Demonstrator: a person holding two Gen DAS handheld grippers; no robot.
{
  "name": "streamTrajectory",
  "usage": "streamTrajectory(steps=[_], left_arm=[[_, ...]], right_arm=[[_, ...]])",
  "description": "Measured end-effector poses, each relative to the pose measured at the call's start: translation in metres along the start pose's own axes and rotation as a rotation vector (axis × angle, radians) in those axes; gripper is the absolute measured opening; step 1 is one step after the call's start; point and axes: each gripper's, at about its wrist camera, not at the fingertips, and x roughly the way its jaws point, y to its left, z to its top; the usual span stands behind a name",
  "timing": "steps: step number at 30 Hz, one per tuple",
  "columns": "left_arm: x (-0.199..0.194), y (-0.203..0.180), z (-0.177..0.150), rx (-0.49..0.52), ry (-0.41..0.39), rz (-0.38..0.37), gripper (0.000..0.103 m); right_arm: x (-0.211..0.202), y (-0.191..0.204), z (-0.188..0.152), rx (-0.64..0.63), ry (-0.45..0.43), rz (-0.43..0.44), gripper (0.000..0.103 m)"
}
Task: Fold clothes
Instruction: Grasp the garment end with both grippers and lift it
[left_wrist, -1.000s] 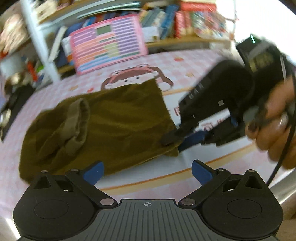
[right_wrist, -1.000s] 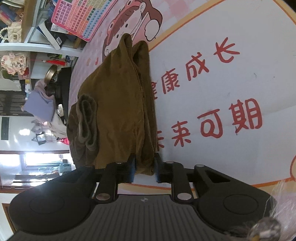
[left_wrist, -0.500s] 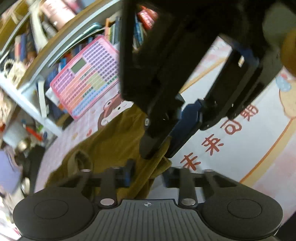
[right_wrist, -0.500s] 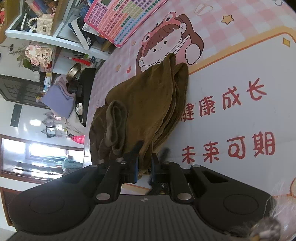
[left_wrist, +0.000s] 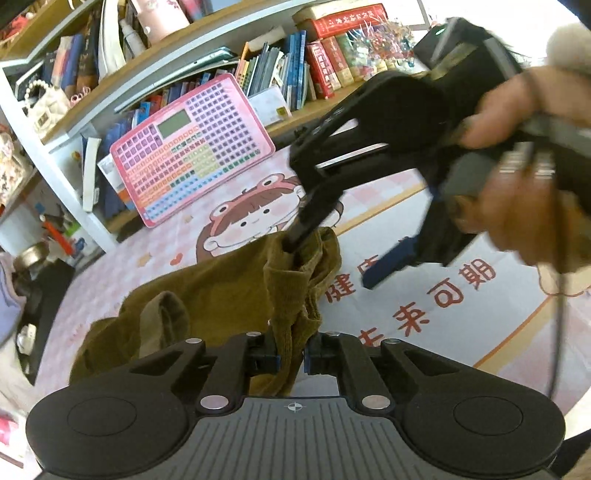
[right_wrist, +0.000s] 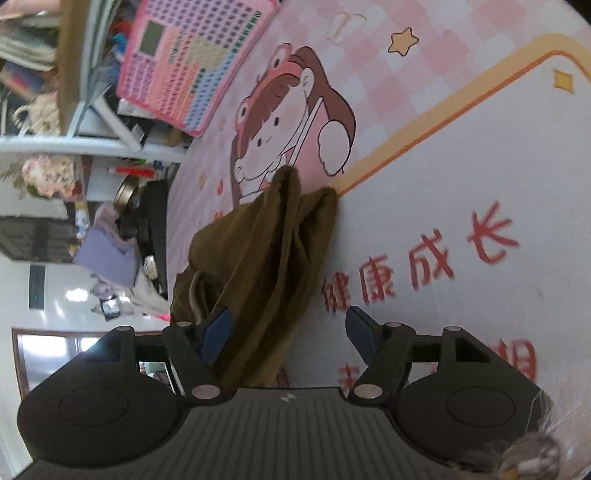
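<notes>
A pink cartoon-printed mat (left_wrist: 461, 317) covered the surface. On it lay an olive-brown garment (left_wrist: 221, 295). A pink keyboard toy (left_wrist: 192, 147) rested at its far edge.

Your olive-brown folded cloth garment (left_wrist: 221, 291) lies on the pink cartoon-printed mat (left_wrist: 461, 317), partly over its printed girl figure (left_wrist: 255, 218). Behind the garment, the pink rectangular keypad board (left_wrist: 192, 147) leans against the wooden bookshelf (left_wrist: 155, 48). Red printed characters (right_wrist: 424, 266) lie right of the garment.

Handover of the cloth corner

The right gripper (right_wrist: 290, 341) has let go and spread wide; the left gripper (left_wrist: 291, 356) now pinches the cloth (left_wrist: 221, 291), lifted off the mat (left_wrist: 480, 314).
</notes>
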Motion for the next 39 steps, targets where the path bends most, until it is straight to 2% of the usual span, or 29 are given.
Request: streamTrajectory(steps=[5, 10, 11, 12, 13, 14, 15, 16, 25, 29, 33, 39], left_arm=[[-0.006, -0.002, -0.003, 0.019, 0.004, -0.044, 0.008], [-0.014, -0.007, -0.005, 0.027, -0.004, -0.068, 0.008], [-0.015, -0.007, -0.005, 0.023, -0.005, -0.069, 0.008], [-0.016, -0.006, -0.005, 0.019, -0.006, -0.069, 0.008], [-0.016, -0.005, -0.005, 0.014, -0.008, -0.069, 0.008], [-0.017, -0.004, -0.005, 0.009, -0.009, -0.069, 0.008], [-0.018, -0.003, -0.004, 0.002, -0.012, -0.07, 0.008], [-0.02, -0.002, -0.003, -0.007, -0.015, -0.075, 0.008], [-0.034, 0.001, 0.007, -0.109, -0.082, -0.164, 0.008], [-0.044, 0.019, 0.006, -0.246, -0.132, -0.203, 0.008], [-0.052, 0.047, -0.006, -0.426, -0.176, -0.246, 0.008], [-0.06, 0.09, -0.033, -0.61, -0.203, -0.273, 0.009]], right_arm=[[0.011, 0.006, 0.016, 0.025, -0.005, 0.026, 0.067], [0.017, 0.008, 0.025, 0.046, -0.012, 0.013, 0.067], [0.018, 0.007, 0.025, 0.05, -0.008, 0.007, 0.063], [0.018, 0.006, 0.025, 0.054, -0.005, 0.001, 0.05], [0.017, 0.004, 0.025, 0.058, -0.006, -0.004, 0.043], [0.016, 0.002, 0.025, 0.061, -0.008, -0.009, 0.032], [0.014, 0.0, 0.025, 0.064, -0.01, -0.014, 0.017], [0.011, 0.001, 0.025, 0.056, -0.017, -0.013, 0.013], [-0.018, 0.011, 0.024, -0.013, -0.084, 0.02, 0.01], [-0.026, 0.029, 0.023, -0.031, -0.097, 0.052, 0.01], [-0.023, 0.057, 0.017, -0.07, -0.095, 0.088, 0.01], [0.0, 0.107, 0.001, -0.19, -0.082, 0.089, 0.01]])
